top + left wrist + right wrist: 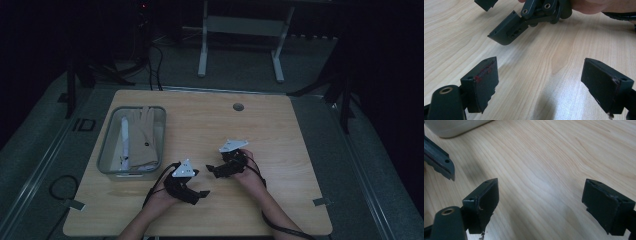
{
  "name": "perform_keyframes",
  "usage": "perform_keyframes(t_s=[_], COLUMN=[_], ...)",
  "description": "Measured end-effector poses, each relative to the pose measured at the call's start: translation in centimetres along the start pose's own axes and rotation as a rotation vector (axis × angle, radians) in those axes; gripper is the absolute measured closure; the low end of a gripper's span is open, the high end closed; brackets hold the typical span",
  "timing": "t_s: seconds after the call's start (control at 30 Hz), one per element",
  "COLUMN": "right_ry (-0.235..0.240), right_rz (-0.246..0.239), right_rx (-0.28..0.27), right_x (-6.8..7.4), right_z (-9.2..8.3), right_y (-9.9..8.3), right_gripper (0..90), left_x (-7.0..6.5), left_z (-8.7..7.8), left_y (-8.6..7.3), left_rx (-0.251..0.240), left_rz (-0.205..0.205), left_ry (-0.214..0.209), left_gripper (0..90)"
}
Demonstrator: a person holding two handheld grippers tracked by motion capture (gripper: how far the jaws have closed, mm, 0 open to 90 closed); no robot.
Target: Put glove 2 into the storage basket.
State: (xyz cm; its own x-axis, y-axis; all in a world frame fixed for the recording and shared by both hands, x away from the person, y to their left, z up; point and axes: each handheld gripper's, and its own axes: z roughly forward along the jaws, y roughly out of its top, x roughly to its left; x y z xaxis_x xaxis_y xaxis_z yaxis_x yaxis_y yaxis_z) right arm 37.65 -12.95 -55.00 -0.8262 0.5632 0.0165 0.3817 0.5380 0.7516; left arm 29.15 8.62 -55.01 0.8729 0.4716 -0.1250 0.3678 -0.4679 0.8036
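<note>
Both hands sit low over the wooden table point(280, 150), near its front edge, and neither holds anything. The left gripper point(199, 194) has its jaws spread wide over bare wood, and the right gripper point(214, 170) is just as wide and just as empty; the two point roughly at each other, tips close but apart.

What they will most likely go for is the glove point(144, 132), a tan one lying in the clear bin point(107, 145). The bin sits toward the table's left side, beyond and to the left of both hands. The glove lies lengthwise in the bin, its long line running from the bin's front wall toward its back wall, with some white material point(125, 137) alongside it on its left.

The left gripper is plainly the nearer one, just off the bin's front right corner. The right gripper is farther from the bin, with the left hand point(170, 192) between.
</note>
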Motion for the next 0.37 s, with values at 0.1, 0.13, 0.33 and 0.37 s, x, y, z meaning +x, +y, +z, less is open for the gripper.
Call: perform_keyframes(t_s=[0.1,0.13,0.33,0.37], right_ry=[-0.002,-0.007,-0.012,-0.018], right_rz=[0.013,0.009,0.010,0.009], right_rx=[0.006,0.007,-0.005,-0.006], right_x=[0.04,0.08,0.00,-0.02], right_z=[-0.20,-0.20,-0.27,-0.29], right_y=[-0.53,-0.66,-0.81,-0.81], right_gripper=[14.0,14.0,14.0,14.0], left_x=[-0.14,-0.15,-0.05,-0.04], left_z=[0.02,0.01,-0.03,-0.03], left_y=[0.00,0.02,-0.05,-0.04], left_rx=[-0.009,-0.012,-0.023,-0.022], left_rz=[0.003,0.001,-0.008,-0.007], left_ry=[0.002,0.001,0.006,0.005], left_gripper=[14.5,14.5,14.5,14.5])
